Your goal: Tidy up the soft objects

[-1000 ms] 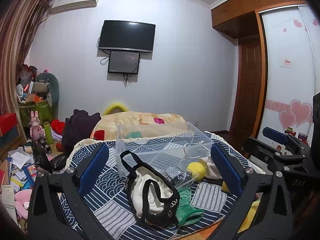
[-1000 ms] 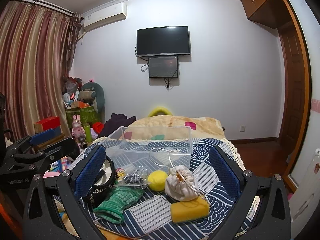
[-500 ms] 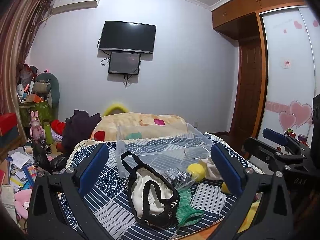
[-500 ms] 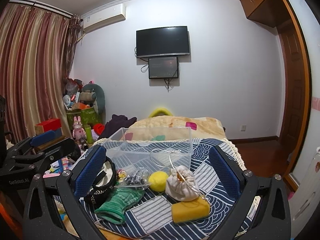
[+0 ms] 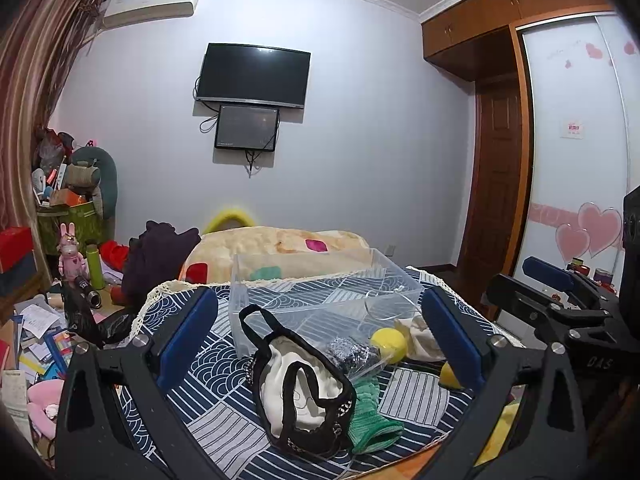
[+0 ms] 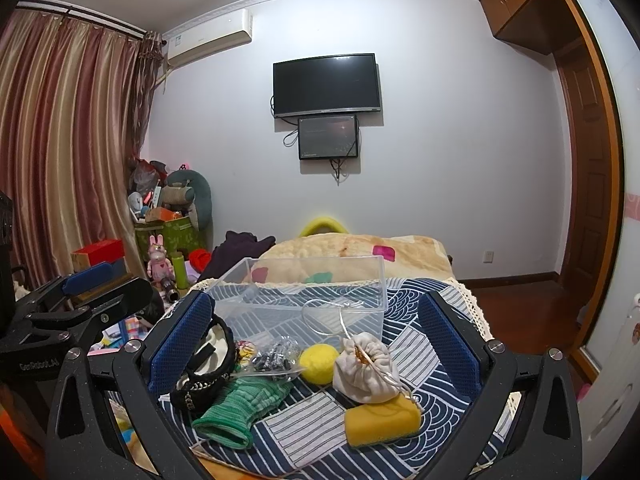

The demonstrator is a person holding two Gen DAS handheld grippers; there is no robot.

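Note:
A clear plastic box (image 5: 320,296) (image 6: 304,300) stands on the blue patterned cloth. In front of it lie a black-and-cream pouch (image 5: 300,396) (image 6: 204,372), a green knitted item (image 5: 370,420) (image 6: 240,408), a yellow ball (image 5: 389,340) (image 6: 319,363), a white drawstring pouch (image 6: 366,368) (image 5: 418,338), a yellow sponge (image 6: 382,420) and a small clear bag of dark bits (image 6: 276,360) (image 5: 352,354). My left gripper (image 5: 320,340) is open and empty above the black pouch. My right gripper (image 6: 316,344) is open and empty above the ball and white pouch.
A blanket-covered bed (image 6: 352,256) lies behind the box. Toys, boxes and papers (image 5: 60,280) clutter the floor at left. A wooden door (image 5: 496,200) and wardrobe stand at right. A TV (image 6: 326,84) hangs on the far wall.
Both grippers have drifted very slightly; the objects have not moved.

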